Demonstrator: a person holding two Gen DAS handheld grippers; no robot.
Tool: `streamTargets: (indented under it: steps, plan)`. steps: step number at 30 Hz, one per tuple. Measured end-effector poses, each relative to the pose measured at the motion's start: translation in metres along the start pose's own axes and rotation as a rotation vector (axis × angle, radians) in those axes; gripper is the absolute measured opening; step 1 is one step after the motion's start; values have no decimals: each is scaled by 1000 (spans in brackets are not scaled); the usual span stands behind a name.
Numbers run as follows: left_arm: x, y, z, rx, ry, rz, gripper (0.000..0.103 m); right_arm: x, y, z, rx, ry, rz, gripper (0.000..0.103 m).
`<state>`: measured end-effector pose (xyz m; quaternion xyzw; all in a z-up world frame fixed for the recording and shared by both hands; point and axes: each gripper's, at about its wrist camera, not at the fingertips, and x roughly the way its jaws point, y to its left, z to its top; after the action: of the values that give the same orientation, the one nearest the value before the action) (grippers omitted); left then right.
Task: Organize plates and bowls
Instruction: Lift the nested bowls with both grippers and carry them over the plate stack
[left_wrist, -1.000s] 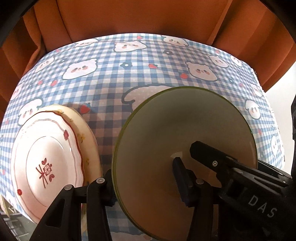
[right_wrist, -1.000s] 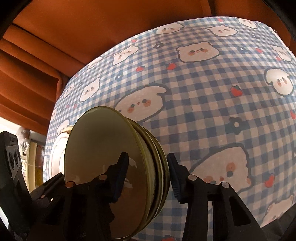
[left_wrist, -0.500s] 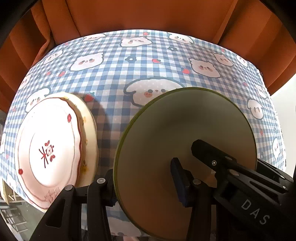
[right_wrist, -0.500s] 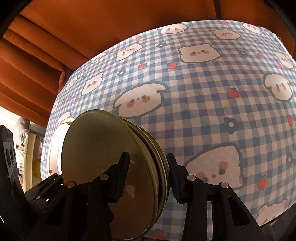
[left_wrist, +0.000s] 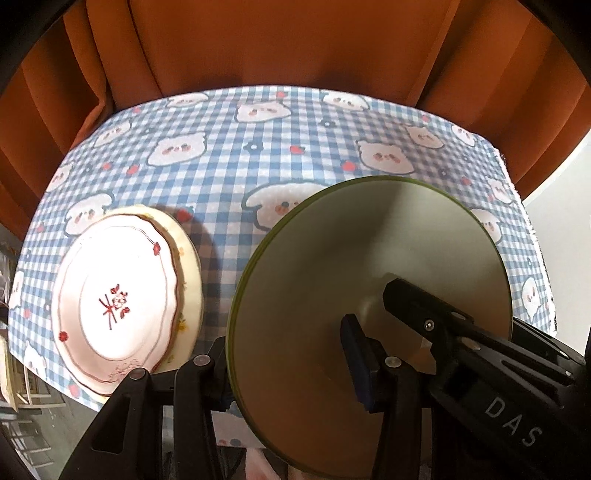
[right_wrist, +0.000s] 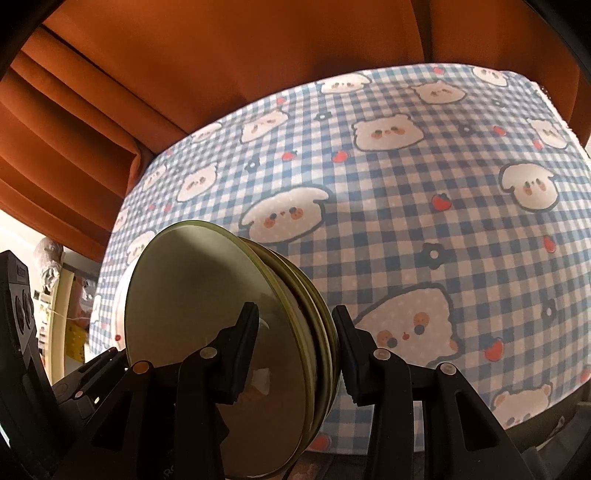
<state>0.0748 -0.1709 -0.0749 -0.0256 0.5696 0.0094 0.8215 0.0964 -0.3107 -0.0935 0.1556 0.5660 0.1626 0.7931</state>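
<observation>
Gripping a stack of olive-green plates (right_wrist: 221, 332) from both sides: left gripper (left_wrist: 288, 354) and right gripper (right_wrist: 293, 339) each pinch the stack's rim between their black pads, one finger on the top face, one under the bottom plate. The left gripper's jaws have just been closing, with the stack between them. Stack is held off the desk (left_wrist: 295, 155), tilted, over its near-right area. Plates are round, flat-faced, smooth with a dull satin sheen; thin rims show as stacked edges in the right wrist view, at least three of them. Top face is plain, with soft reflections.

Near-left on the desk: a white plate (left_wrist: 114, 306) with a scalloped, wavy rim, dark red edge line and a red flower motif in the centre, glossy ceramic look. It sits on a cream plate (left_wrist: 190, 266) with small yellow floral prints, offset so the cream rim shows on the right.

Desk is covered by a blue-and-white gingham cloth with cartoon bear faces, strawberries and small flowers, lying flat and matte. Orange pleated curtain (left_wrist: 277, 48) hangs behind the far edge.
</observation>
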Motion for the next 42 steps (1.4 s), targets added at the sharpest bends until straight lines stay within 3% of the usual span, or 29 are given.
streamTargets:
  steps: [13, 42]
  plan:
    - [-28, 33, 0, 37, -63, -21, 47, -18, 46, -7, 3, -72, -15, 45]
    - [-47, 174, 0, 105, -56, -75, 47, 25, 179, -30, 66, -118, -68, 45]
